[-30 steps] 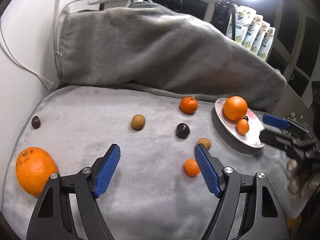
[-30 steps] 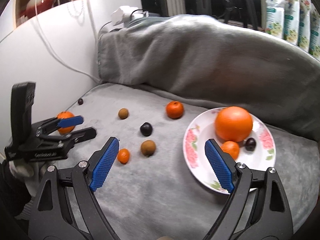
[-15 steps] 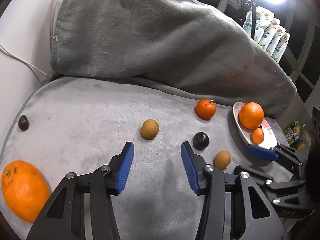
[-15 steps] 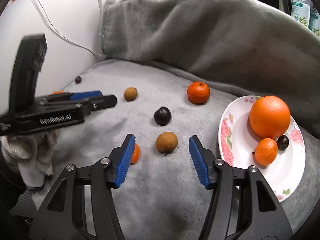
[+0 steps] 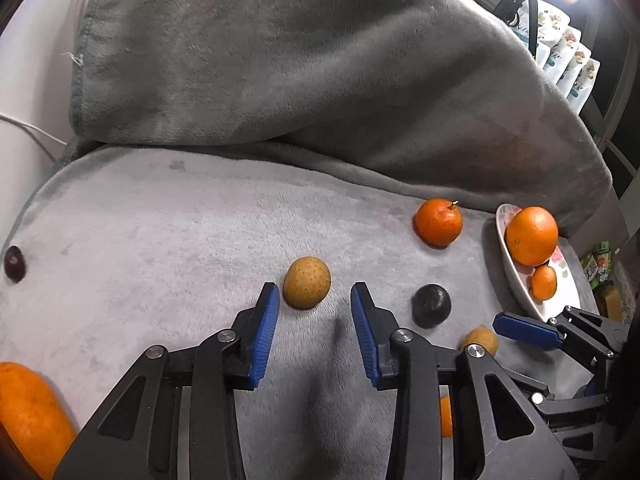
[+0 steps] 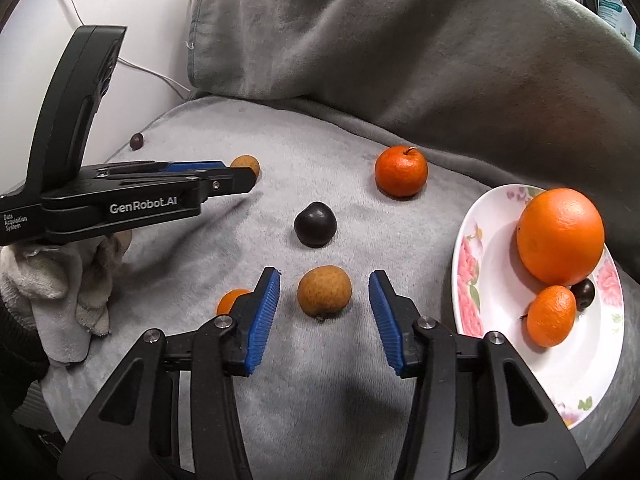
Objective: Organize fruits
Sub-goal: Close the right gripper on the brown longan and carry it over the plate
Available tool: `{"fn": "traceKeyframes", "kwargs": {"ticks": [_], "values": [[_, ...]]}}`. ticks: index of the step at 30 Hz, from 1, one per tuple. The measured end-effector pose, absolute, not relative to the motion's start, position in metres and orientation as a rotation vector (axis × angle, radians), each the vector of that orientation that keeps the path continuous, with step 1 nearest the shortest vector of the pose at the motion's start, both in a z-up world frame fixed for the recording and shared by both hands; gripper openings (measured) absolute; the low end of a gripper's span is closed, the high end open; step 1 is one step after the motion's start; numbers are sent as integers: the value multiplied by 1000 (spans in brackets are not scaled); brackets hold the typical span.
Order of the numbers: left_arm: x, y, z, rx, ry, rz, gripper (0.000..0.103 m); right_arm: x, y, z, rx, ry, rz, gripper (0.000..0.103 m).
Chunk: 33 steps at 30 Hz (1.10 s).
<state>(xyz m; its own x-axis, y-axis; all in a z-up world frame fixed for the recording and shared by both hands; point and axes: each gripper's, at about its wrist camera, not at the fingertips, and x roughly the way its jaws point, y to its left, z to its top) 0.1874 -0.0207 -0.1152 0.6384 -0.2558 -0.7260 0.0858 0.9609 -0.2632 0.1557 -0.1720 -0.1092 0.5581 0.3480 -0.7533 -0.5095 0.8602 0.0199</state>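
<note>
My left gripper (image 5: 314, 304) is open, its blue fingertips just short of a tan round fruit (image 5: 307, 287) on the grey blanket (image 5: 160, 232). My right gripper (image 6: 324, 300) is open around a second tan fruit (image 6: 324, 290), one pad on each side, not touching it. A floral white plate (image 6: 496, 312) at the right holds a big orange (image 6: 560, 236), a small mandarin (image 6: 551, 316) and a dark plum (image 6: 583, 294). Loose on the blanket lie a mandarin (image 6: 401, 171), a dark plum (image 6: 315, 224) and a tiny orange fruit (image 6: 231, 301).
A large orange (image 5: 28, 412) lies at the blanket's near left, and a small dark fruit (image 5: 15, 263) at its left edge. A bunched grey blanket mound (image 5: 300, 64) rises behind. A white wall with a cable (image 6: 152, 72) stands at the left. Packets (image 5: 568, 64) stand at the back right.
Both grippers moved forward and narrowed their opening. The left one closed in on the far tan fruit. The right one came down around the near tan fruit.
</note>
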Motion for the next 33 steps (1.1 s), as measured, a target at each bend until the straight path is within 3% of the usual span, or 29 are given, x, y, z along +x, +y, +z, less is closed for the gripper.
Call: {"fn": "traceKeyframes", "kwargs": {"ticks": [5, 10, 33], "values": [[196, -23, -120, -221, 880, -193, 35, 161, -170, -112, -209, 858, 511, 39], [195, -21, -122, -219, 884, -182, 23, 161, -167, -112, -213, 868, 520, 31], [160, -26, -89, -217, 807, -238, 23, 141, -191, -86, -153, 789, 510, 30]]}}
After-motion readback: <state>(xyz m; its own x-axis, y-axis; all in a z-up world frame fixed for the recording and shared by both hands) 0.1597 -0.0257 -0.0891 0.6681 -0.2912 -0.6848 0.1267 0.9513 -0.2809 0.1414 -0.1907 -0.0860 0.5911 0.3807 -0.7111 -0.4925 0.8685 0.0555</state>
